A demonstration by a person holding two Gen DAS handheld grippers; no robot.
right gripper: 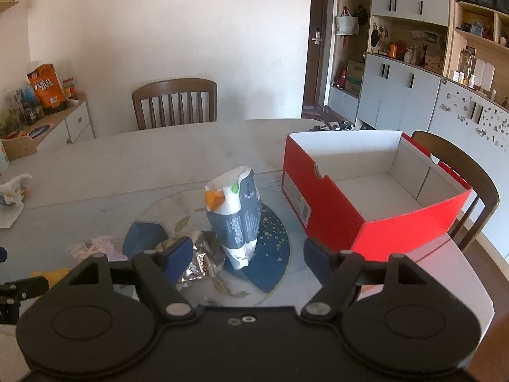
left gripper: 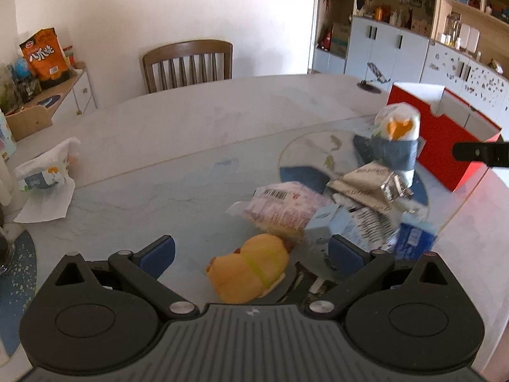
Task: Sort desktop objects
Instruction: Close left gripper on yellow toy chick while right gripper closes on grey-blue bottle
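Observation:
My left gripper (left gripper: 251,254) is open, its blue pads on either side of a yellow plush toy (left gripper: 251,270) lying on the table. Just beyond it lies a pile: a pink-white packet (left gripper: 283,207), a silver foil wrapper (left gripper: 369,187), a light blue carton (left gripper: 334,222) and a dark blue box (left gripper: 413,238). A grey-white wipes pack (left gripper: 397,140) stands upright behind them. My right gripper (right gripper: 248,254) is open and empty, facing the same wipes pack (right gripper: 235,219) and the foil wrapper (right gripper: 200,261). An empty open red box (right gripper: 366,191) stands to the right.
A round blue-patterned mat (right gripper: 270,245) lies under the wipes pack. A white cloth and packet (left gripper: 47,172) lie at the table's far left. A wooden chair (left gripper: 187,63) stands behind the table, another chair (right gripper: 470,172) beside the red box. Cabinets line the right wall.

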